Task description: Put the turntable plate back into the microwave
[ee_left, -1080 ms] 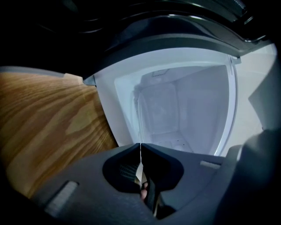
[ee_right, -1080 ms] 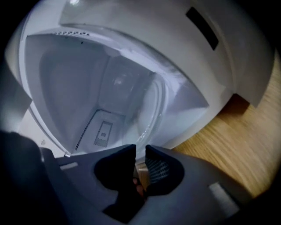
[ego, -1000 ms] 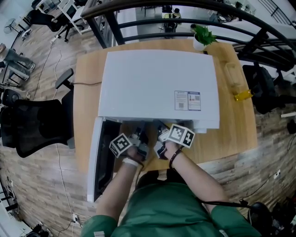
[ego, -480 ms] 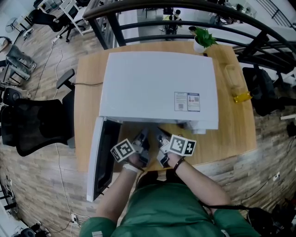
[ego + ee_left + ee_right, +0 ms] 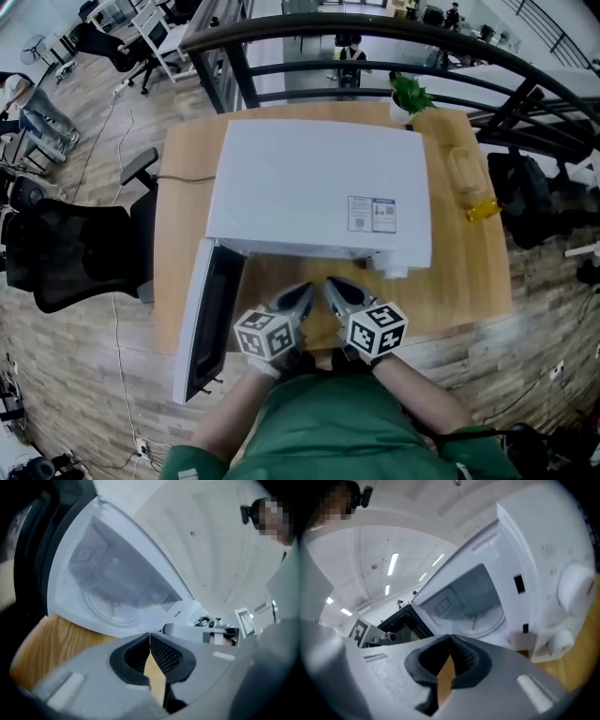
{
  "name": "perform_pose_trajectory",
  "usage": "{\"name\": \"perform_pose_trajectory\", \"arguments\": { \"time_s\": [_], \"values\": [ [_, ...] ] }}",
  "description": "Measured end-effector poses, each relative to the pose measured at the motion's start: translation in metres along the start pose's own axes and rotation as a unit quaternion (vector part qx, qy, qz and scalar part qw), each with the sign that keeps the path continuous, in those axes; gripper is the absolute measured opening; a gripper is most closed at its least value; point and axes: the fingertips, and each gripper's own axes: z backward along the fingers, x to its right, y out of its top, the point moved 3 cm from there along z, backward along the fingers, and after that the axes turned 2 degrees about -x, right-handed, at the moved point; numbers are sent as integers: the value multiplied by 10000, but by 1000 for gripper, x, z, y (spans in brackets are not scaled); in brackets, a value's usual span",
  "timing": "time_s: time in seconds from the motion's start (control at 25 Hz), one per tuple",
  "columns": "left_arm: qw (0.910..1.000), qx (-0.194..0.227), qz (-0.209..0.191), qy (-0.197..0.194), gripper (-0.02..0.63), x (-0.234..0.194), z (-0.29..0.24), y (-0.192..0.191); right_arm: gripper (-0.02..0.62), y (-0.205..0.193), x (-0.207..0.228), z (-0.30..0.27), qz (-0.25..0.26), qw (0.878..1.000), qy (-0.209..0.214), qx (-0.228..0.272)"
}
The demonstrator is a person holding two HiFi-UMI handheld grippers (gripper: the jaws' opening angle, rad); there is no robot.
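Note:
The white microwave (image 5: 319,183) stands on the wooden table with its door (image 5: 208,314) swung open to the left. The glass turntable plate (image 5: 115,609) lies flat on the cavity floor, and the right gripper view shows the plate (image 5: 480,618) there too. My left gripper (image 5: 305,292) and right gripper (image 5: 335,284) hover side by side over the table's front edge, outside the cavity and pointing at it. Both are shut with nothing between the jaws. The left gripper (image 5: 150,637) and the right gripper (image 5: 450,639) touch nothing.
A potted plant (image 5: 410,94) stands at the table's back right corner, and a clear bottle with a yellow end (image 5: 473,187) lies along the right edge. A black office chair (image 5: 75,253) stands left of the table. A dark railing (image 5: 375,42) runs behind.
Both grippers have pulled back from the microwave opening toward the person and risen. They have also rolled, so their marker cubes now face up.

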Motion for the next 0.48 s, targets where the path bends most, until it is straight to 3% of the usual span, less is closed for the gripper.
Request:
{"name": "perform_pose_trajectory", "arguments": {
  "time_s": [0.2, 0.48],
  "values": [
    [9924, 429, -1040, 504, 14, 22, 26, 36, 3, 31, -13, 31, 859, 9951, -205, 442],
    [9737, 1257, -1655, 936, 14, 49, 72, 82, 3, 68, -26, 68, 1813, 9777, -489, 936]
  ]
}}
